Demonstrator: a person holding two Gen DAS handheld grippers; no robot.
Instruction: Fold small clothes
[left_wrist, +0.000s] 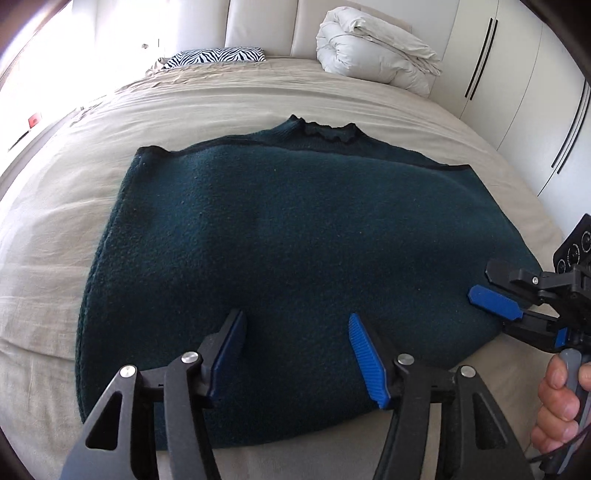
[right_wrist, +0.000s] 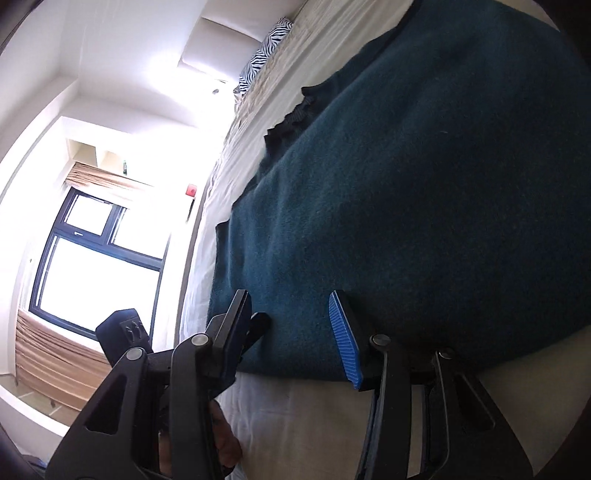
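1. Sweater (left_wrist: 280, 236), dark teal, lay flat on the bed (left_wrist: 55, 206), collar far, hem near both tools.
2. Left hand-held gripper (left_wrist: 297, 354) hung over the hem, jaws spread, nothing pinched.
3. Right hand-held gripper (right_wrist: 291, 332) sat at the sweater's right hem corner, jaws apart; contact with the cloth unclear.
4. Risk: thick knit could slip, or only 1 layer get caught, leaving a crooked fold.
5. Risk: the 2 tools stood near, could bump.
6. Rolled duvet (left_wrist: 373, 51) and zebra pillow (left_wrist: 218, 57) lay well apart at the headboard, blocking nothing.
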